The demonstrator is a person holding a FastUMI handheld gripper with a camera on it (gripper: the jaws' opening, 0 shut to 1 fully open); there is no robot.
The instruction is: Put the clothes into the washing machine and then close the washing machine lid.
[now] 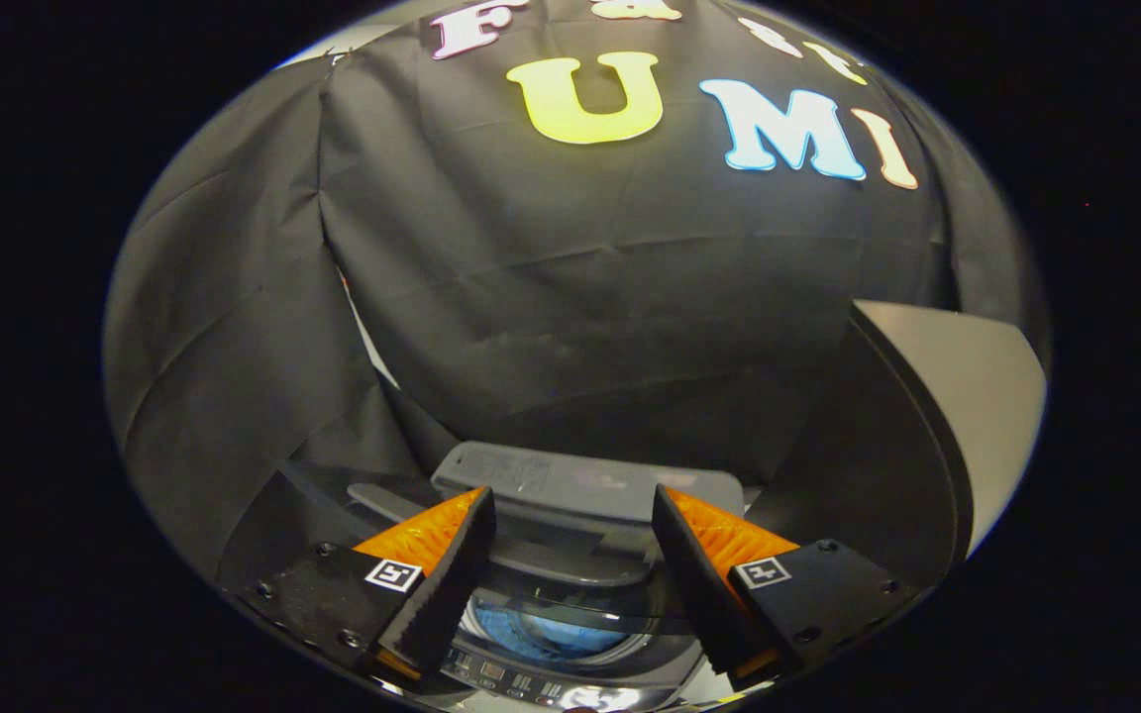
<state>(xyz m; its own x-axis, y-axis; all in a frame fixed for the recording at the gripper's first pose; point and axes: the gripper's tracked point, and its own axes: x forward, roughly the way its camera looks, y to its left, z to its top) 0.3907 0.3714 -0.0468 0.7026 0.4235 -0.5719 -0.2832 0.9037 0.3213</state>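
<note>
I have the tongs (572, 535) spread wide with nothing between the fingers (442, 584), which hang in the air above the washer (580, 485). The washer sits just ahead of and below them, its grey back panel showing in the gap between the two tips. Its lid (570, 609) looks see-through and lies down across the opening, as far as I can judge from this steep angle; I cannot say for sure that it is fully seated. Through it I see the clothes (546, 634), a blue bundle lying inside the drum, between the fingers and a little lower than their tips. At the washer's near edge, below the drum, runs a strip of buttons (506, 678), too small for me to make out further. Neither finger touches the washer or the lid. Beyond the washer the black cloth wall (580, 297) hangs in folds and closes off the back of the booth. To the right of the washer stands a pale panel (967, 386) with a dark curved edge, well apart from the right finger. Whatever carries the washer is hidden under the black cloth around its base, so I cannot tell what it stands on.
</note>
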